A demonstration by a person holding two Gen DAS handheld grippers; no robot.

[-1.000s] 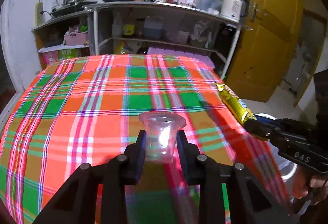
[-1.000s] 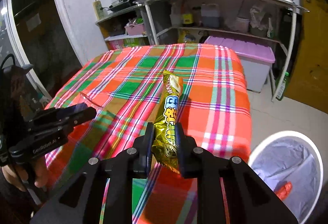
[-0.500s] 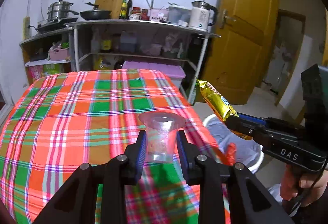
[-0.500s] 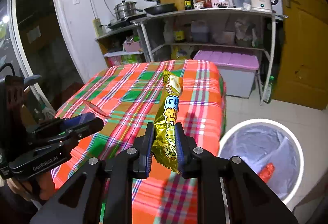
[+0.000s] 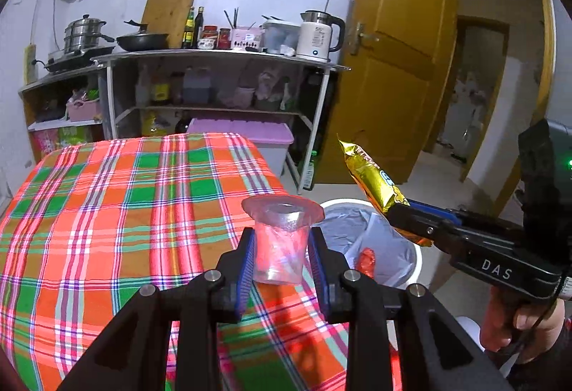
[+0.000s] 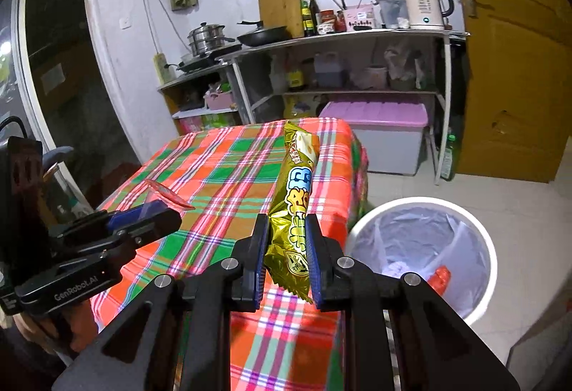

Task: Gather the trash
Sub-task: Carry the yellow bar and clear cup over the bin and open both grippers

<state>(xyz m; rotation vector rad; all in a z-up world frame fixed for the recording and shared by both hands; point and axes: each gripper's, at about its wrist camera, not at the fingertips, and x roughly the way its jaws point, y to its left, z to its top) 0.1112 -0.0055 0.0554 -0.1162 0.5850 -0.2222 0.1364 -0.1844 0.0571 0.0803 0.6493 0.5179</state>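
The left claw [image 5: 280, 253] is clamped on a clear plastic cup [image 5: 281, 241], its blue pads pressing both sides of the upright cup, which sits in the air above the near right part of the tabletop [image 5: 107, 212] (a bright orange, green and pink plaid cloth covers it). The right claw [image 6: 286, 257] is closed on a gold snack wrapper [image 6: 295, 205], gripped near its lower end so the long pack sticks up and away from the jaws. Just beyond and to the right of the tabletop's edge stands a white trash bin [image 6: 479, 305] lined with a pale plastic bag, a red scrap [image 6: 439, 278] lying inside. Farther back, a lilac-lidded storage box [image 6: 379, 114] sits under a metal shelf rack [image 6: 357, 33] carrying a kettle [image 6: 425, 3], pans and bottles against the wall, beside a yellow door [image 6: 511, 69].
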